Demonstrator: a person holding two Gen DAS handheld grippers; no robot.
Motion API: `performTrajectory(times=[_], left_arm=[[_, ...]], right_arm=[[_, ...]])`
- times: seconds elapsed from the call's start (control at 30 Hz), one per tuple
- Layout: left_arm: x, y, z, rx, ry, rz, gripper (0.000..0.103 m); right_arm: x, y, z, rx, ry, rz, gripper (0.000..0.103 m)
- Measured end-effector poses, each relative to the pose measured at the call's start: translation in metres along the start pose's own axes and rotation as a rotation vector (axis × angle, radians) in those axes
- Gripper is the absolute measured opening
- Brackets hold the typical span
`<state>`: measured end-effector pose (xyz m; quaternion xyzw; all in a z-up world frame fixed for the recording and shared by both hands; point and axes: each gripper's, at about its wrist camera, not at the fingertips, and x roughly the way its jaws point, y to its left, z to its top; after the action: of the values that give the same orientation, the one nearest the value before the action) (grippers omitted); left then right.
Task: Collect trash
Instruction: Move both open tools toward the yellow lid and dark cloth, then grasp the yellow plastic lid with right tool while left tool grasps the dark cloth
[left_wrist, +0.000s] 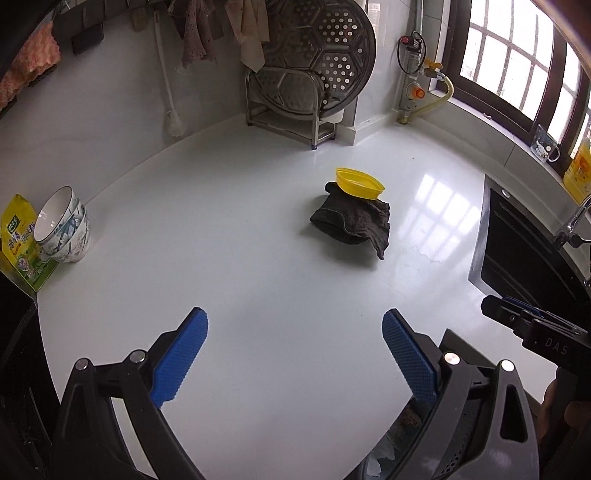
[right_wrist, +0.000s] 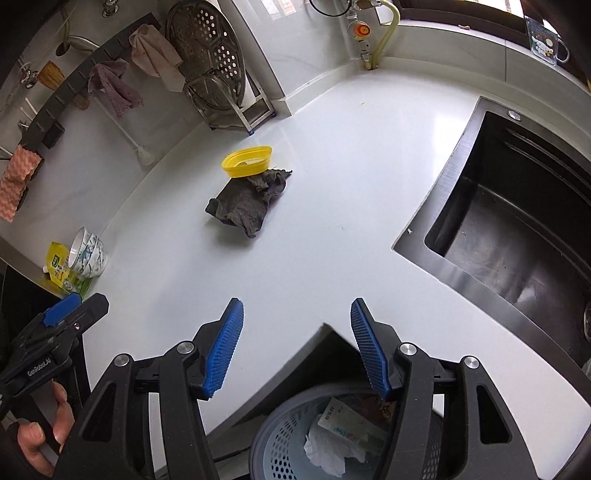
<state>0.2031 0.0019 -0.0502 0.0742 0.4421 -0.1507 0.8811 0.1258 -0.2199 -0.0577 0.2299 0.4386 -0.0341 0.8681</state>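
A dark grey rag (left_wrist: 352, 221) (right_wrist: 245, 206) lies crumpled on the white counter (left_wrist: 258, 277) (right_wrist: 332, 221), with a yellow plastic tub (left_wrist: 360, 183) (right_wrist: 248, 161) tipped against its far side. A grey perforated trash basket (right_wrist: 280, 435) holding crumpled tissue and wrappers stands below the counter's front edge; its rim also shows in the left wrist view (left_wrist: 454, 435). My left gripper (left_wrist: 295, 354) is open and empty above the counter's near part. My right gripper (right_wrist: 297, 347) is open and empty above the counter edge and the basket.
A black sink (right_wrist: 517, 240) (left_wrist: 517, 251) is sunk into the counter on the right. Stacked bowls (left_wrist: 68, 229) (right_wrist: 86, 254) and a yellow-green packet (left_wrist: 20, 243) stand at the left edge. A metal rack with a steamer tray (left_wrist: 310, 74) (right_wrist: 218, 66) stands at the back wall.
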Motion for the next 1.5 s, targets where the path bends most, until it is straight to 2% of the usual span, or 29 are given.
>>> performTrajectory(times=[0.3, 0.5, 0.67, 0.83, 1.13, 1.3, 1.33, 1.5], left_arm=[[0.05, 0.018, 0.034, -0.022, 0.032, -0.045, 0.094], [0.082, 0.014, 0.053, -0.021, 0.04, -0.084, 0.094], [0.107, 0.009, 0.063, -0.009, 0.06, -0.092, 0.094], [0.123, 0.01, 0.068, -0.022, 0.079, -0.102, 0.094], [0.135, 0.014, 0.07, -0.044, 0.101, -0.107, 0.094], [0.141, 0.015, 0.074, -0.047, 0.111, -0.102, 0.094], [0.143, 0.015, 0.076, -0.05, 0.111, -0.1, 0.094], [0.147, 0.01, 0.08, -0.063, 0.11, -0.106, 0.094]], right_arm=[[0.051, 0.02, 0.068, 0.02, -0.008, -0.018, 0.058], [0.085, 0.025, 0.107, 0.012, -0.013, -0.033, 0.058], [0.119, 0.02, 0.134, 0.025, 0.023, -0.056, 0.058], [0.149, 0.018, 0.151, 0.035, 0.073, -0.034, 0.058], [0.177, 0.037, 0.166, -0.059, 0.102, -0.061, 0.057], [0.183, 0.049, 0.167, -0.104, 0.127, -0.029, 0.033], [0.183, 0.051, 0.167, -0.113, 0.126, -0.028, 0.031], [0.18, 0.053, 0.168, -0.121, 0.108, -0.012, 0.007]])
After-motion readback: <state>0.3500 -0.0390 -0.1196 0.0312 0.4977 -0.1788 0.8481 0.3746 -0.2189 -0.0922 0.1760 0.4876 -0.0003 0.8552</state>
